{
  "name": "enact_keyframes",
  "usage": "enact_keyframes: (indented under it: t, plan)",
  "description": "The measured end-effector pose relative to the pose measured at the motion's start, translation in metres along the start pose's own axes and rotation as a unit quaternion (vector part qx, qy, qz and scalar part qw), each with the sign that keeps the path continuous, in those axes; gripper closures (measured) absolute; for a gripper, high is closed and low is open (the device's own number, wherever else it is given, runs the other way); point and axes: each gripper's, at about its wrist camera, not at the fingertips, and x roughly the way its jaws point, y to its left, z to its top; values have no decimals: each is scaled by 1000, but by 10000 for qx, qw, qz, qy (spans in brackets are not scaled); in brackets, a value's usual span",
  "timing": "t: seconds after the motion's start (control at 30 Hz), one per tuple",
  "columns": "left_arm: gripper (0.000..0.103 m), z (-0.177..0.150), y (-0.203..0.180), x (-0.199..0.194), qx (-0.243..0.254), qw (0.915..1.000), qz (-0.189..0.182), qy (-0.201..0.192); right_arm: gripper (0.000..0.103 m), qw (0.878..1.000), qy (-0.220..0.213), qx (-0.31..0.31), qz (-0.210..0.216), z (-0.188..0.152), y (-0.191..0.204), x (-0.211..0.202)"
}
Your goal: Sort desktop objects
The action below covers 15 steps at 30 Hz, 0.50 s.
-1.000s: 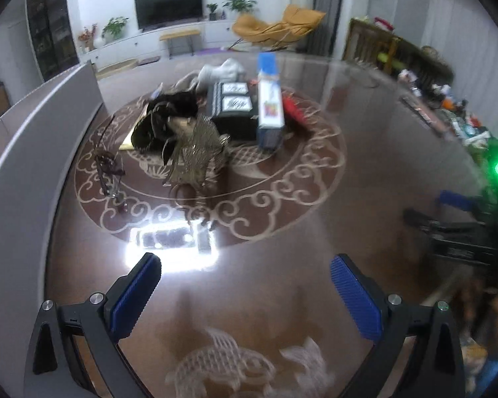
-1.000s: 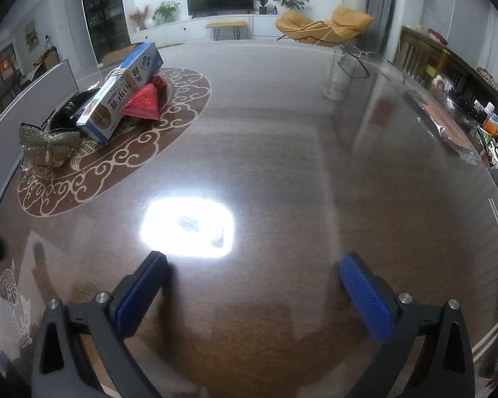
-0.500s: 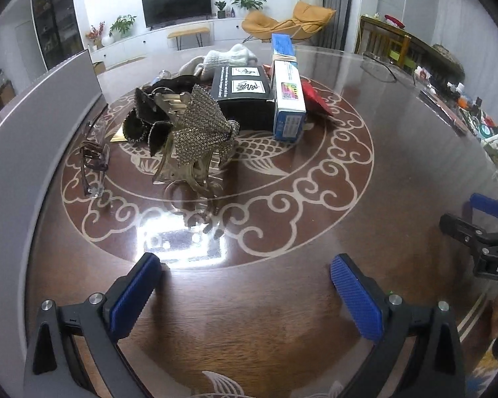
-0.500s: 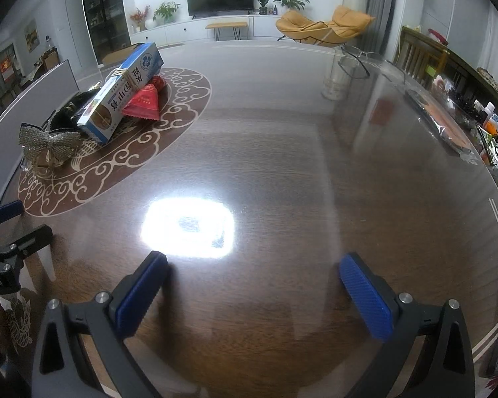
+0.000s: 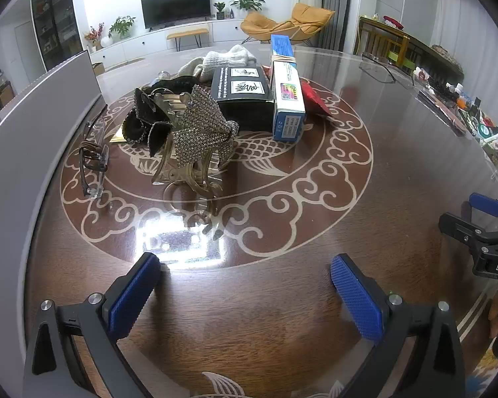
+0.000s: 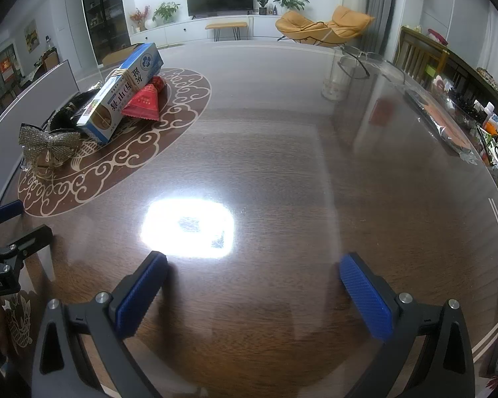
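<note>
Hovering with my left gripper (image 5: 242,285) and right gripper (image 6: 252,285) both spread and empty, I judge sorting not yet begun: the rhinestone bow clip (image 5: 199,132), blue box (image 5: 287,99) and black box (image 5: 244,94) remain heaped at twelve o'clock on the worktop (image 5: 398,172).

The right gripper (image 5: 481,219) pokes in at three o'clock, its body cut by the left view's edge. The black box (image 5: 242,94) hides the white cloth's (image 5: 227,58) lower part. Clutter (image 6: 494,136) at three o'clock is too small to identify.
</note>
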Motion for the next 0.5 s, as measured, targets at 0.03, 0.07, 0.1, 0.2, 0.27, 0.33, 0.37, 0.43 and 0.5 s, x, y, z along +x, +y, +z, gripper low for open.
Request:
enact_keyframes:
  t: [0.03,0.07,0.1,0.2,0.27,0.33,0.37,0.43,0.5]
  plan:
    - [0,0,1,0,-1,10000,0,0,0,10000,0,0,0,0,1,0]
    - [0,0,0,0,0,10000,0,0,0,10000,0,24,-22,0,1,0]
    - [0,0,0,0,0,10000,1,-1,0,10000,0,24,-22,0,0,0]
    - [0,1,-1,0,-1,10000,8,-2,0,10000,0,24,-21,0,1,0]
    - [0,1,-1,0,-1,10000,8,-2,0,10000,-1,23,-21,0,0,0]
    - [0,1,-1,0,-1,10000,10,-2,0,10000,0,24,-21,0,0,0]
    - [0,1,-1,0,-1,10000,10,-2,0,10000,-1,23,-21,0,0,0]
    - [0,1,0,0,-2,10000,8,-3,0,10000,-1,24,-21,0,0,0]
    - [0,1,-1,0,-1,10000,8,-3,0,10000,-1,23,-21,0,-1,0]
